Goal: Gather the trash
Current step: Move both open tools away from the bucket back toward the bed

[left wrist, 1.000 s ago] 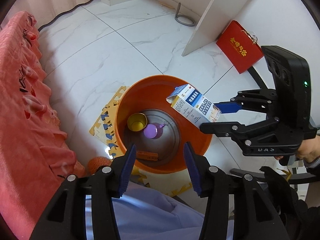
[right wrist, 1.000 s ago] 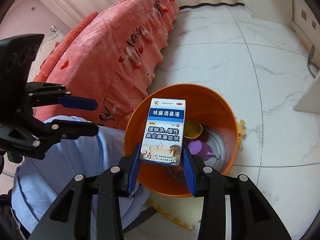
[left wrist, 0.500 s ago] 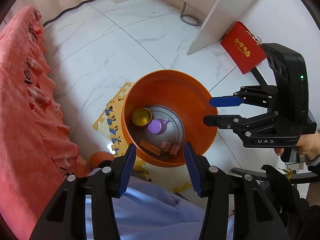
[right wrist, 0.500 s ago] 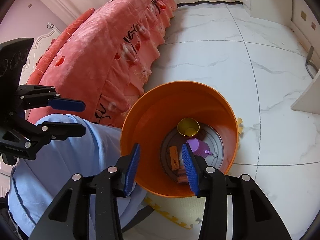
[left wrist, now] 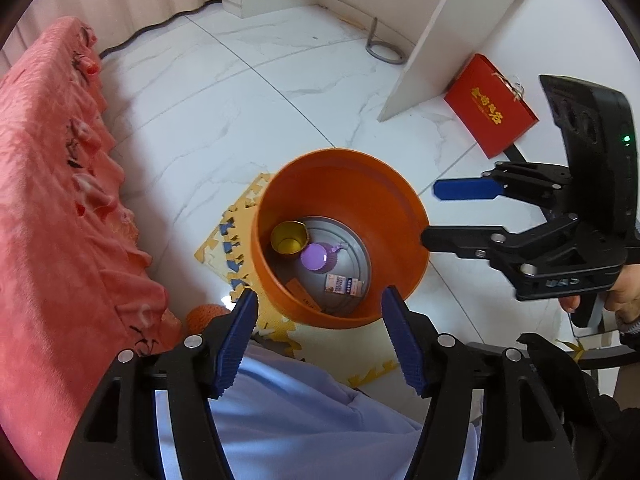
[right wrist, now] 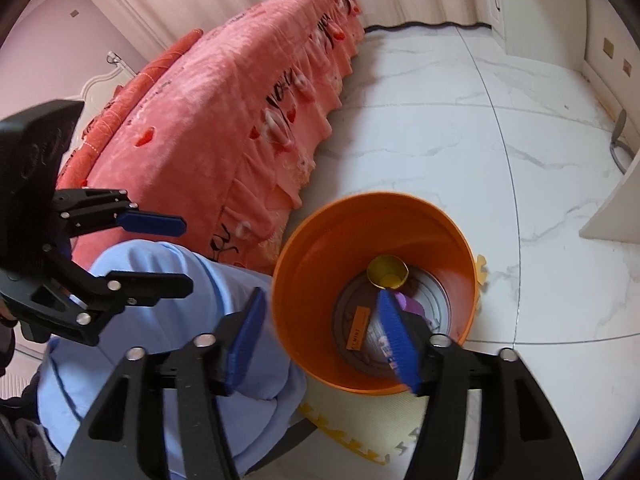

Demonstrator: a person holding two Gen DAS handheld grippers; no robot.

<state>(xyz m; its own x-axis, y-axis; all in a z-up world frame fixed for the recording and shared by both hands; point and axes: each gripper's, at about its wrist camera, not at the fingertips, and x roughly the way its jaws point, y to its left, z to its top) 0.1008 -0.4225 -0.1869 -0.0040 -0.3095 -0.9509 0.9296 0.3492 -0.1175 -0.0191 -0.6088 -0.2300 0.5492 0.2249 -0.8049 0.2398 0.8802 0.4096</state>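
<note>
An orange bucket (left wrist: 340, 236) is standing on a white marble-patterned floor (left wrist: 208, 92), partly on a yellow foam puzzle mat (left wrist: 228, 236), and it is serving as the trash bin. Inside it, on the grey bottom, several pieces of trash are lying: a small white and blue medicine box (left wrist: 345, 284) flat near the middle, a yellow cup (left wrist: 289, 239) toward the far-left side, a purple lid-like piece (left wrist: 318, 258) just beside the cup, and a slim orange packet (left wrist: 303, 295) against the near wall. Both grippers are hanging above the bucket, pointing steeply down. The left gripper (left wrist: 318, 338), seen from its own camera, is sitting over the near rim with its blue-padded jaws opening and nothing between them. The right gripper (left wrist: 430, 214) is reaching in from the right side of that view, a hand (left wrist: 612, 300) gripping its handle; its jaws are also opening, standing about halfway apart and empty, with its tips just above the bucket's right rim. From the right wrist view, the right gripper (right wrist: 320, 340) is framing the bucket's near-left wall, and the left gripper (right wrist: 184, 254) is showing at the left edge. A coral pink bedspread (right wrist: 240, 120) is hanging beside the bucket, and the person's light blue trouser leg (right wrist: 168, 340) is filling the space below. A red gift bag (left wrist: 490, 104) is leaning near a white panel (left wrist: 440, 32) farther off.
</note>
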